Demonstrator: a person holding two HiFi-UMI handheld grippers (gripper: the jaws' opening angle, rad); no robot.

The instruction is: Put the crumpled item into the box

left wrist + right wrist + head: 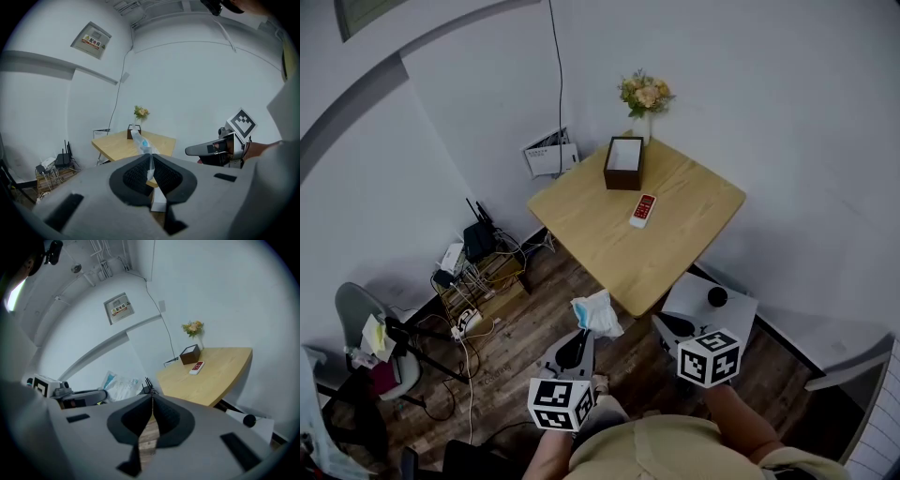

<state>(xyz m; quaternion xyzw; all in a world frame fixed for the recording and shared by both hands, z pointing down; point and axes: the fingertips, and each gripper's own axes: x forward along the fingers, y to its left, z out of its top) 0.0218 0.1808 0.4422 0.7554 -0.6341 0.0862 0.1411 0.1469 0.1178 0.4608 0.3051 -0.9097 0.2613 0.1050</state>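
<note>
My left gripper [583, 330] is shut on a crumpled white and blue wrapper [597, 313], held in the air short of the table's near corner. In the left gripper view the crumpled wrapper [142, 145] stands up from the closed jaws. My right gripper [667, 325] is shut with nothing in it, to the right of the left one. The dark brown open box [624, 163] stands at the far side of the light wooden table [675, 234]; the box [190, 354] also shows in the right gripper view.
A white and red remote [643, 210] lies on the table near the box. A vase of flowers [645, 97] stands behind the box. A white stool [722, 309] with a black ball is by the table's right. Routers and cables [473, 267] clutter the floor at left.
</note>
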